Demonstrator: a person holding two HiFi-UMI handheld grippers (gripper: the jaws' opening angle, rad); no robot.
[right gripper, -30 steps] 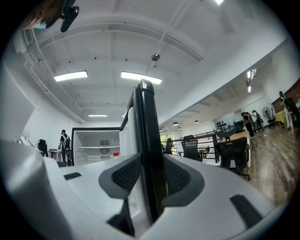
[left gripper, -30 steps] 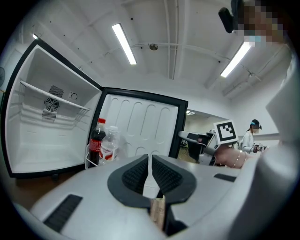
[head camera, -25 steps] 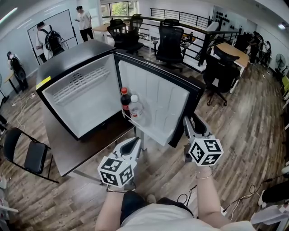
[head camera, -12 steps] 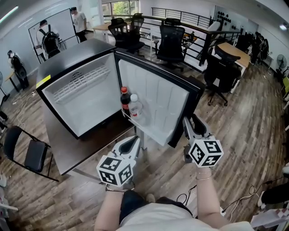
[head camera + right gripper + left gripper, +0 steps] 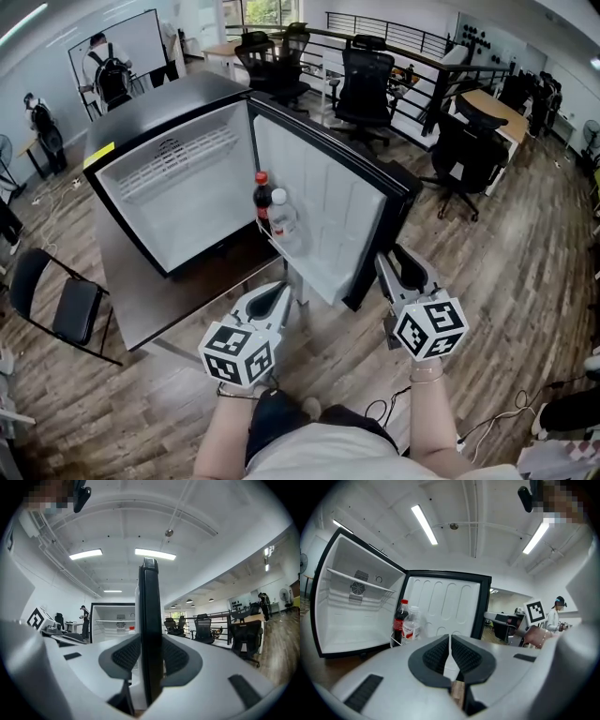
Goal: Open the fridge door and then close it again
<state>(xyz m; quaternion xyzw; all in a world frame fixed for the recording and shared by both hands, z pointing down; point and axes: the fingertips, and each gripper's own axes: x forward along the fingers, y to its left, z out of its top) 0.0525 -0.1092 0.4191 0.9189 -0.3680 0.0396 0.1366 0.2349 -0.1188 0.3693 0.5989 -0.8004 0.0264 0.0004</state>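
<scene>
Fridge door (image 5: 319,216) stands wide open; right gripper (image 5: 396,258), fingers clamped on its edge, has shifted slightly, perhaps starting the close; left gripper (image 5: 277,295) idles, fingers together.

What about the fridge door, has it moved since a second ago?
Yes, slightly. The door has swung toward closing: its free edge sits nearer the fridge front.

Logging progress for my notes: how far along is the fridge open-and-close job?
Opening looks done: the fridge door stands wide, bottles on its shelf. In hand: the right gripper clamps the door's free edge; the left gripper is shut, empty. Closing remains.
</scene>
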